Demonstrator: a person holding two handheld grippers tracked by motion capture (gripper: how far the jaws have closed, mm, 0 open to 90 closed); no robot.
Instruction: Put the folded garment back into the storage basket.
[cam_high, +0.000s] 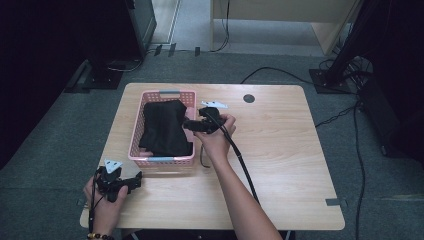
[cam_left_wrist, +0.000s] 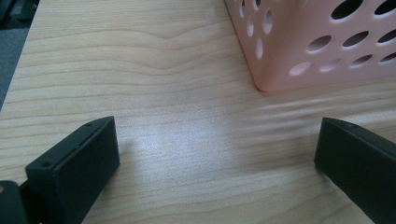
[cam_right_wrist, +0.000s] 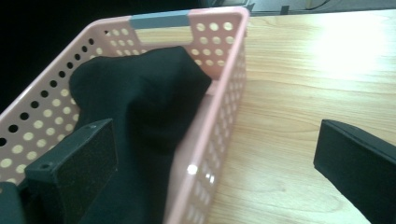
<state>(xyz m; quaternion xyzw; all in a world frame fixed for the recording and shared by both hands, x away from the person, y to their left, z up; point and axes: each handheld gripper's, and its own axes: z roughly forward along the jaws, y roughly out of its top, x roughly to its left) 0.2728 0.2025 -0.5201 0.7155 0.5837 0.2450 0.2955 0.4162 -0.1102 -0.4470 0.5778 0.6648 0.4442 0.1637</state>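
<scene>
A pink perforated basket (cam_high: 135, 131) stands on the left half of the wooden table (cam_high: 280, 150), with a crumpled black cloth (cam_high: 165, 127) lying inside it. My right gripper (cam_high: 188, 124) hovers at the basket's right wall, open. In the right gripper view its jaws straddle that wall (cam_right_wrist: 219, 112): one over the black cloth (cam_right_wrist: 140, 98), the other over bare table. My left gripper (cam_high: 136, 180) rests low near the table's front left, open with nothing in it. In the left gripper view the basket's near corner (cam_left_wrist: 280, 51) is just ahead.
A grey handle strip (cam_right_wrist: 159, 21) marks the basket's far rim. A dark round grommet (cam_high: 249, 98) sits at the table's back edge. Cables (cam_high: 280, 72) and black stands (cam_high: 330, 75) lie on the grey floor behind; a pale desk (cam_high: 280, 20) stands farther back.
</scene>
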